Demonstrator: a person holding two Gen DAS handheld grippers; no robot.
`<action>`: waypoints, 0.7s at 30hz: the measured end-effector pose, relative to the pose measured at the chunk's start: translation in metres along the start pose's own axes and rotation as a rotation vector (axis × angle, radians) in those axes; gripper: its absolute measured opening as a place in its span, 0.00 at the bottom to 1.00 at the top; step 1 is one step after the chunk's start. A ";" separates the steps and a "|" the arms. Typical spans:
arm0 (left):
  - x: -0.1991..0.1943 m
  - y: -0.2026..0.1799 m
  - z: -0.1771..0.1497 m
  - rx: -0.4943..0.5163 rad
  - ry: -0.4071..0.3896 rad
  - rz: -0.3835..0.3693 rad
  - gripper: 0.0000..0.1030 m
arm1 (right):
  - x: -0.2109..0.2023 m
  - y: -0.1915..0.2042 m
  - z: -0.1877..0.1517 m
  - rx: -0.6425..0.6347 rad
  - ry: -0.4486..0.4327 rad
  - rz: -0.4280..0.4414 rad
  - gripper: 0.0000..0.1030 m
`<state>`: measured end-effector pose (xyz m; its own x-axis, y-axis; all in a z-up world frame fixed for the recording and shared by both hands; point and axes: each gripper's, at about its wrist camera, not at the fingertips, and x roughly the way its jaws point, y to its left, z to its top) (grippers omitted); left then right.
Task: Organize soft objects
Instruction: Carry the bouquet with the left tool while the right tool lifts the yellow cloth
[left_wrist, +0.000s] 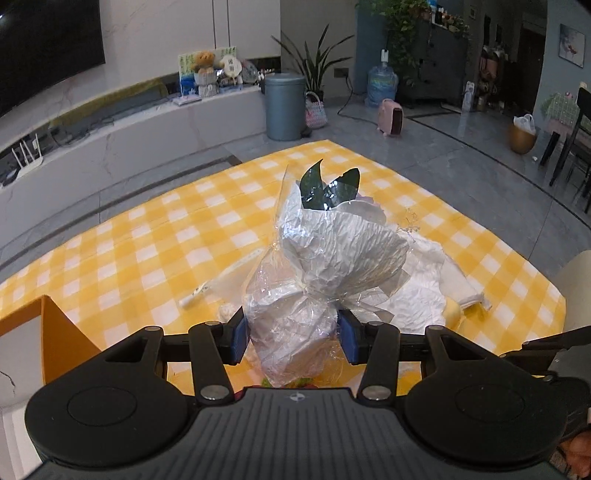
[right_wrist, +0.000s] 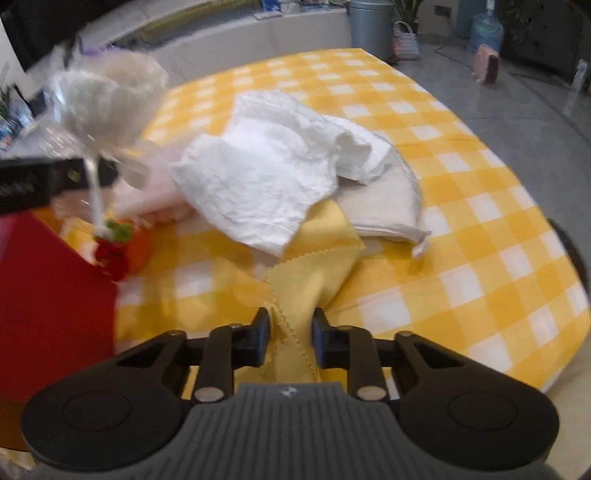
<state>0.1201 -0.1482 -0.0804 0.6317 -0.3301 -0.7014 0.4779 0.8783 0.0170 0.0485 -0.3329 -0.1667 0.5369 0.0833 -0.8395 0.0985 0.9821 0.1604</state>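
My left gripper (left_wrist: 291, 339) is shut on the lower part of a bouquet (left_wrist: 332, 251) wrapped in white paper and clear cellophane, with dark green leaves at its top. The same bouquet (right_wrist: 107, 96) shows blurred at the upper left of the right wrist view, lifted above the table. My right gripper (right_wrist: 290, 339) is shut on a corner of a yellow cloth (right_wrist: 314, 266) with a zigzag edge. That cloth runs under a crumpled white cloth (right_wrist: 266, 173), which lies on a folded beige cloth (right_wrist: 384, 199).
A yellow-and-white checked tablecloth (left_wrist: 147, 240) covers the table. A red box (right_wrist: 48, 295) stands at the near left edge, with a small red, green and orange item (right_wrist: 122, 247) beside it. A pink cloth (right_wrist: 147, 195) lies behind it. A white stick-like object (left_wrist: 221, 280) lies left of the bouquet.
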 end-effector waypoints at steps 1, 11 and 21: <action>0.000 0.000 0.000 0.004 -0.004 -0.005 0.54 | -0.003 -0.001 0.001 0.008 -0.013 0.024 0.21; 0.000 0.000 0.002 0.022 0.007 0.002 0.54 | -0.049 -0.029 0.004 0.169 -0.145 0.390 0.21; -0.024 0.002 -0.003 -0.046 -0.108 0.014 0.54 | -0.065 -0.035 0.008 0.184 -0.198 0.528 0.21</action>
<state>0.1034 -0.1376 -0.0658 0.7016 -0.3508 -0.6202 0.4415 0.8972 -0.0082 0.0166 -0.3736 -0.1136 0.6973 0.5026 -0.5111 -0.0906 0.7691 0.6326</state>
